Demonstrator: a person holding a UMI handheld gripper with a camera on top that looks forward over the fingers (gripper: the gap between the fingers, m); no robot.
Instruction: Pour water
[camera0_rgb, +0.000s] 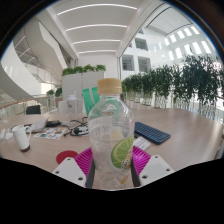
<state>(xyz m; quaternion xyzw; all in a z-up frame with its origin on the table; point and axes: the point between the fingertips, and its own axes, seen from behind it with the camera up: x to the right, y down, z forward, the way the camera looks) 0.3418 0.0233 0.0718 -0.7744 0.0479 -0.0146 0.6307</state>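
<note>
Wooden table (175, 125); dark keyboard (152, 132), white cup (22, 138), small clutter (62, 128) on it.

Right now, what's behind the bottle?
Behind the bottle, held in the gripper: a dark keyboard and desk clutter. Whatever lies directly behind it is covered.

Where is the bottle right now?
In the gripper view, the bottle stands upright between the tool's two pink-padded fingers, which press its sides, with the wooden table beyond it.
</note>
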